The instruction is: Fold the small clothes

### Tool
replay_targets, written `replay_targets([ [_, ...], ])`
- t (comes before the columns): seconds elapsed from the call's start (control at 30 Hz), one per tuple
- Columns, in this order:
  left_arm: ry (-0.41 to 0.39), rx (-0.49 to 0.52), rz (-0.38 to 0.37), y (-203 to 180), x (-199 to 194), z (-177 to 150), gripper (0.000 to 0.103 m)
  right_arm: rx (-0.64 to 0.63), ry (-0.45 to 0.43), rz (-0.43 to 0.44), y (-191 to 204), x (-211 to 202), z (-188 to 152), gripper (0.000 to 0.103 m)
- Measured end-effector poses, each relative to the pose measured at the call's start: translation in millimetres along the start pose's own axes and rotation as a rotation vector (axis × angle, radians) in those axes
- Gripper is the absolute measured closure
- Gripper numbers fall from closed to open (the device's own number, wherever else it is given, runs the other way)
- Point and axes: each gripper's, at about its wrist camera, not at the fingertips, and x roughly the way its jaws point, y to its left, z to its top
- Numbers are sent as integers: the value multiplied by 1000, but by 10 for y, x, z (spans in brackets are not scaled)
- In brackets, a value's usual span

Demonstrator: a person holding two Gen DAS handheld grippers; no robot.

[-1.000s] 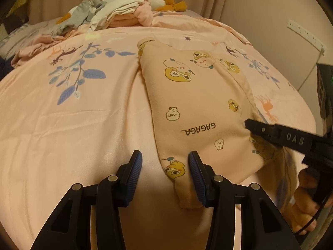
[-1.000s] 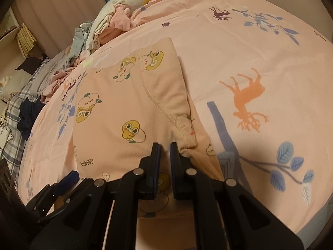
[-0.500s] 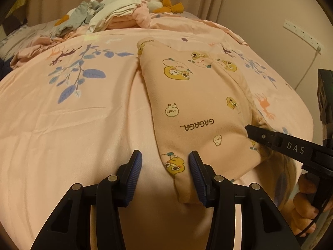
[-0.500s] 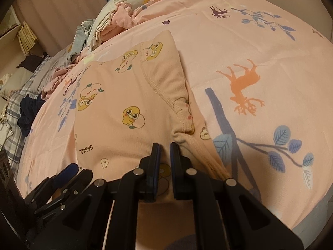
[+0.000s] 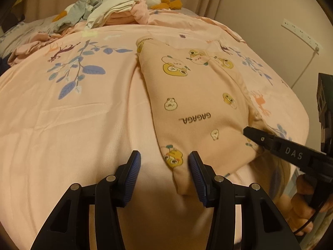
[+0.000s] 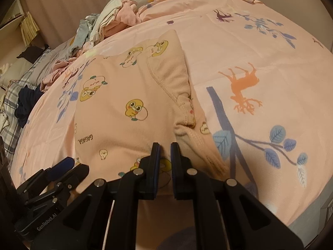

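- Left wrist view: my left gripper [image 5: 164,173] hangs low over the pink bedspread [image 5: 62,135], and the small peach garment [image 5: 197,112] lies just ahead of it and to its right, its near corner reaching in between my two fingers.
- The jaws stand roughly half apart; the right pad is at the fabric's edge, the left pad [image 5: 134,166] is clear of it, so nothing is squeezed here.
- Right wrist view: my right gripper [image 6: 165,152] sits at the garment's [image 6: 116,108] near hem, close to the ribbed cuff [image 6: 199,143], and its jaws are nearly together, pinched on a thin fold of that cloth.
- In the left view that same gripper [image 5: 246,130] comes in from the right side, its tip on the garment's right edge, my hand [image 5: 303,204] behind it.
- The garment lies flat, its long axis running away from me toward the heap of clothes [image 5: 116,10] at the far end of the bed; the narrower end is the far one, and the printed word "GAGAGA" reads upside down from my side.
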Motion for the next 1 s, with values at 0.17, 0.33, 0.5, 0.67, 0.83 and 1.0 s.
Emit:
replay_targets([
  [0.17, 83, -8, -56, 103, -138, 158, 55, 1, 84, 111, 4, -185, 2, 52],
  [0.33, 74, -153, -189, 363, -299, 478, 39, 36, 74, 272, -108, -492, 176, 40],
  [0.5, 100, -253, -316, 475, -169, 799, 27, 82, 22, 323, -404, -606, 496, 16],
  [0.67, 281, -223, -440, 371, 239, 920, 23, 195, 174, 383, -667, -199, 693, 13],
  [0.83, 336, -265, -451, 327, 562, 848, 22, 337, 291, 533, -790, 255, 689, 13],
  [1.0, 308, -342, -529, 321, 778, 865, 22, 359, 300, 607, -675, 448, 698, 13],
])
